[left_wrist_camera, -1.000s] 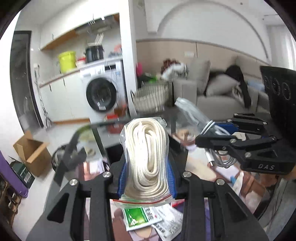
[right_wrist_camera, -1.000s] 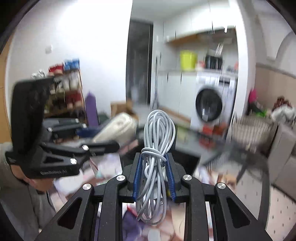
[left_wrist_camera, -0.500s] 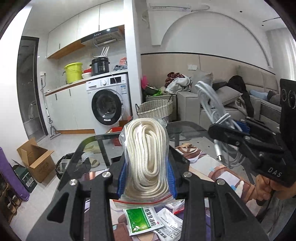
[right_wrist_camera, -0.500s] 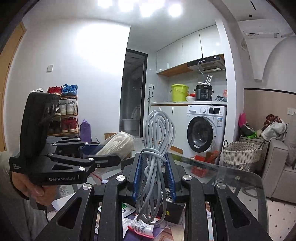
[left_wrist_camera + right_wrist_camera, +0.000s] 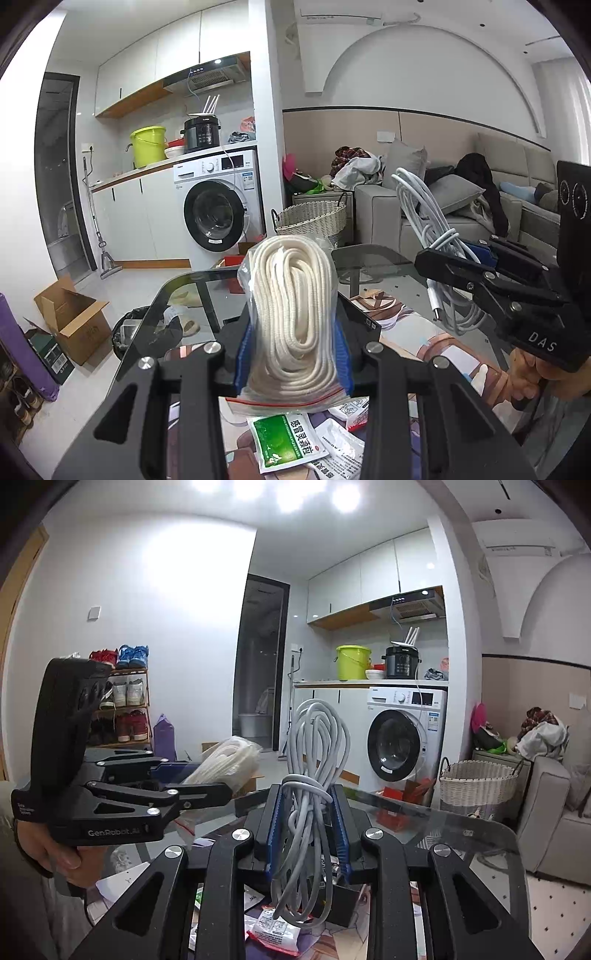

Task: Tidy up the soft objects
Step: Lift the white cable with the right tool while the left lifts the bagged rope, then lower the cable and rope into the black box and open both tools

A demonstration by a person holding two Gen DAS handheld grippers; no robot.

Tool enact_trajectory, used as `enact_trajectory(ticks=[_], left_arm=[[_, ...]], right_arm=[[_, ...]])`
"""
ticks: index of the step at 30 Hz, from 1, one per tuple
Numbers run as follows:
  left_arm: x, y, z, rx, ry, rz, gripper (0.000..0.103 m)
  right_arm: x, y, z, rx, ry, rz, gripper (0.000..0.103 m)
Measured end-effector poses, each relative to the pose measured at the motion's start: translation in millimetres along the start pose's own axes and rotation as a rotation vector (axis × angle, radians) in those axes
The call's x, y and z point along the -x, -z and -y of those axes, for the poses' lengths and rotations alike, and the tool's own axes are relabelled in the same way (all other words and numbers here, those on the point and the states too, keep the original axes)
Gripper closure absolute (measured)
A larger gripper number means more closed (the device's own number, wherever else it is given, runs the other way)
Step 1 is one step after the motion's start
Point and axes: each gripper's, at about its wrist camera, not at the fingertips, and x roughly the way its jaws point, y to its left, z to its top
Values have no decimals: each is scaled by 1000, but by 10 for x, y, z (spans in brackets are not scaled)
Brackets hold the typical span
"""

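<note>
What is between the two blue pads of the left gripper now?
In the left wrist view, a clear bag of coiled white rope stands between the left gripper pads, which press on it from both sides.

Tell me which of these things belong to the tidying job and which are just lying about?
In the job:
- bagged white rope, clamped in the left hand-held gripper
- grey cable bundle, clamped in the right hand-held gripper

Lying about:
- green sachet
- wicker basket
- cardboard box
</note>
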Motion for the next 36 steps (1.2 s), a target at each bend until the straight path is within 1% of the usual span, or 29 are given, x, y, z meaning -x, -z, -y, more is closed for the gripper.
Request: enact_trajectory(ticks=[2, 9, 14, 16, 20, 23, 25, 27, 32, 36], left_arm=[[-1, 7, 3, -8, -1, -1, 68], [-88, -108, -63, 28, -18, 1, 67], [-245, -234, -158, 52, -49, 4, 67], [-335, -287, -225, 75, -65, 3, 67], [-501, -363, -341, 108, -104, 6, 67], [-624, -401, -457, 142, -123, 0, 67], [-673, -402, -528, 182, -121, -13, 67], [-700, -400, -556, 199, -116, -22, 67], [-696, -361, -539, 175, -114, -28, 67], [-716, -348, -559, 177, -122, -32, 67]], right_arm=[[-28, -22, -1, 1, -15, -11, 78], [-259, -235, 16, 27, -54, -7, 78], [-577, -369, 129, -20, -46, -22, 78], [-708, -396, 158, -14, -30, -22, 78], [-968, -419, 242, -23, -26, -8, 78], [-1128, -409, 313, -29, -12, -36, 78], [-1167, -373, 348, -34, -3, -48, 78], [-1179, -364, 378, -38, 2, -50, 78], [-1169, -350, 374, -42, 6, -55, 78], [-1158, -325, 306, -34, 1, -74, 78]])
